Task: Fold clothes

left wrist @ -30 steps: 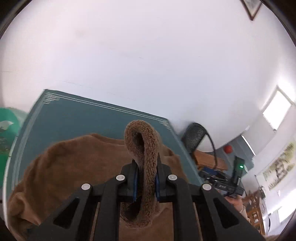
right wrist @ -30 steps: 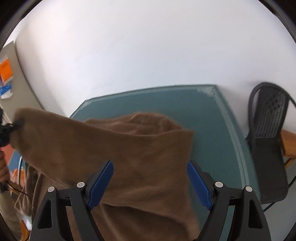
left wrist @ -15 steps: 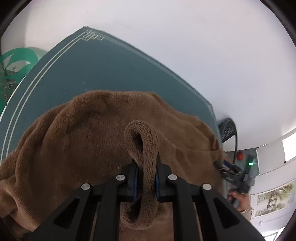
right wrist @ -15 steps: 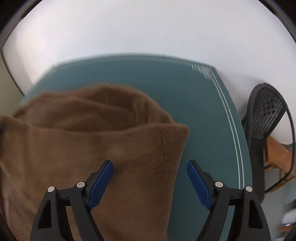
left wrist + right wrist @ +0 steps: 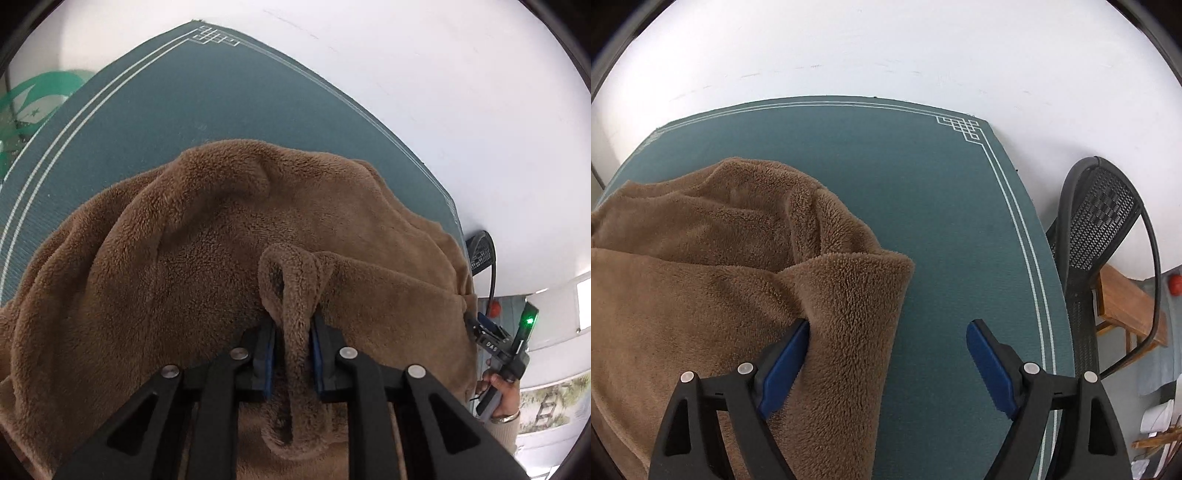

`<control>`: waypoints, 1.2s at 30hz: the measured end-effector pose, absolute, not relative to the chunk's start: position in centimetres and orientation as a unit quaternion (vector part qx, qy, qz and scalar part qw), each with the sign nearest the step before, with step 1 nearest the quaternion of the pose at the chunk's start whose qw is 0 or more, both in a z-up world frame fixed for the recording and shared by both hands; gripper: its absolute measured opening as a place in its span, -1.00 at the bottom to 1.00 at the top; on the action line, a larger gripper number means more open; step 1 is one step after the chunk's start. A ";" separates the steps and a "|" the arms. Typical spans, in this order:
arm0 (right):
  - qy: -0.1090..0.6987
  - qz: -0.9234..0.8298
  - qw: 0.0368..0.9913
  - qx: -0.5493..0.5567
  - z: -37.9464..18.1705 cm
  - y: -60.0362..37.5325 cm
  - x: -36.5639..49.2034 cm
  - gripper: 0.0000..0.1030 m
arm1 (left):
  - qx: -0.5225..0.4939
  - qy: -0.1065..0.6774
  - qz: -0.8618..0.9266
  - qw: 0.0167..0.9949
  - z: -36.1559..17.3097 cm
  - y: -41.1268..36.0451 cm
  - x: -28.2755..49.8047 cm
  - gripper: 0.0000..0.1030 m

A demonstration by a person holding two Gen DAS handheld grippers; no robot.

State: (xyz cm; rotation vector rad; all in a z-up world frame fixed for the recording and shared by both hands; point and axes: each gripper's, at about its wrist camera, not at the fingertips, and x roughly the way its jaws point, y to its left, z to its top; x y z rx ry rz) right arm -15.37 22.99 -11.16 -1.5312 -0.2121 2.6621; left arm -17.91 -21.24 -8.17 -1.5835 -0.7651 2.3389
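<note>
Left gripper (image 5: 291, 354) clamps a rolled hem of the brown fleece garment (image 5: 207, 236) heaped on the teal table (image 5: 942, 206); right gripper (image 5: 886, 354) gapes wide. Soft, bulky, floppy: grab edges.

Teal mat (image 5: 942, 206) w/ white border lines; brown fleece (image 5: 713, 266) lies on its left part, rest bare.

Left gripper (image 5: 291, 354) clamped tight on a fleece fold (image 5: 290, 295) — right gripper (image 5: 886, 354) spread wide, fingers apart.
</note>
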 end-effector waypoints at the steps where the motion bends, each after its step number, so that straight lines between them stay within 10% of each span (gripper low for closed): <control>1: -0.067 0.866 0.032 -0.495 -10.8 22.8 -15.1 0.67 | -0.536 -0.251 0.800 0.100 -7.7 -21.3 -17.6 -0.48; 5: -0.055 0.890 -0.021 -0.451 -6.8 20.5 -12.2 0.67 | -0.506 -0.217 0.833 0.055 -5.3 -21.3 -16.3 0.45; 36: -0.095 0.876 -0.124 -0.456 -11.3 16.2 -5.0 0.75 | -0.496 -0.186 0.844 0.091 -4.1 -16.5 -6.6 0.56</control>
